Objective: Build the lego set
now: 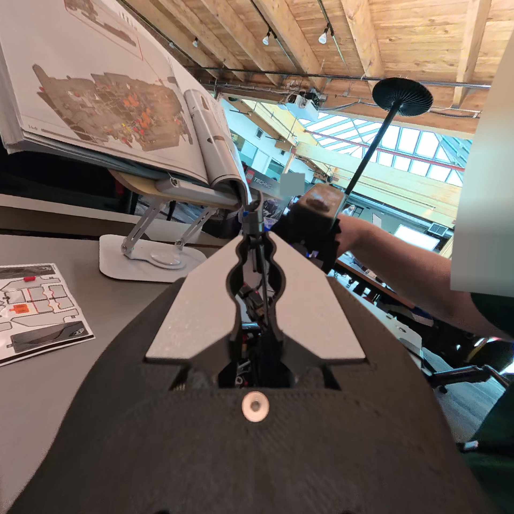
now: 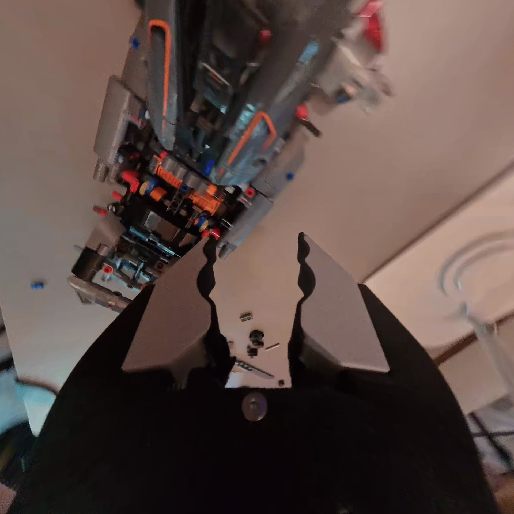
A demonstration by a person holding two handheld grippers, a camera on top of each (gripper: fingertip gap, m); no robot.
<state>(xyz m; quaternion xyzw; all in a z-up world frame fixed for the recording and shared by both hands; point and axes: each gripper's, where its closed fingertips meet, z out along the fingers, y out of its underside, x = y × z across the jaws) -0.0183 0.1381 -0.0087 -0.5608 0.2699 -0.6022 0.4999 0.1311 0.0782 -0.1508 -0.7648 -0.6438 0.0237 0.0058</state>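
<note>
Lego model (image 2: 194, 155), grey with orange trim and red and blue pins, lies on the pale bench (image 2: 389, 139) just beyond the right tongs (image 2: 254, 242), whose fingers stand apart with nothing between; small loose dark parts (image 2: 256, 338) lie on the bench between them. Left tongs (image 1: 254, 239) are closed together on a thin grey-and-black lego piece (image 1: 252, 222), raised above the bench. Farther left, an open instruction book (image 1: 105, 91) rests on a white stand (image 1: 150, 258), a sticker sheet (image 1: 39, 308) lying near it.
</note>
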